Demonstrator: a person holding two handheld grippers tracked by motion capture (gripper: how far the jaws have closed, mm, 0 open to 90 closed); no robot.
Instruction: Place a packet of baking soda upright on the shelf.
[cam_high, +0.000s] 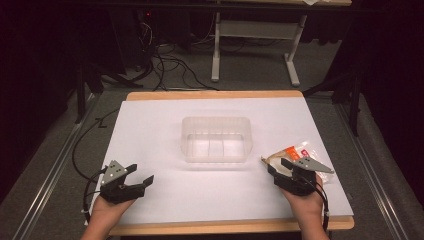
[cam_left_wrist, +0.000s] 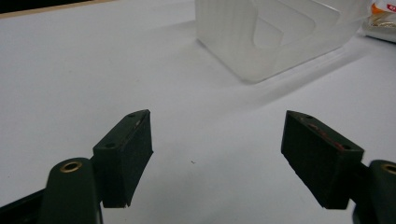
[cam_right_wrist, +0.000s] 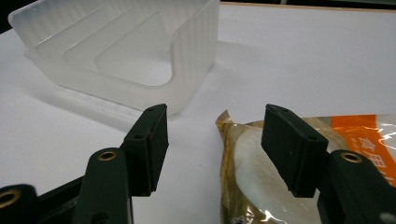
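Observation:
A translucent plastic bin (cam_high: 216, 139) stands empty in the middle of the white table top (cam_high: 165, 120). A clear snack packet (cam_high: 292, 153) with orange print and a pale round piece inside lies at the right. My right gripper (cam_high: 274, 164) is open just over the packet's near left end; in the right gripper view its jaws straddle the packet's corner (cam_right_wrist: 233, 140), with the bin (cam_right_wrist: 126, 51) beyond on the left. My left gripper (cam_high: 139, 176) rests open at the front left with nothing between its jaws; the bin (cam_left_wrist: 275, 37) shows ahead of it.
The white sheet covers a wooden table (cam_high: 215, 94) whose edges show at front and back. Cables (cam_high: 165, 65) and a second table's legs (cam_high: 216, 50) stand on the floor beyond. A black cable (cam_high: 82, 145) trails off the table's left side.

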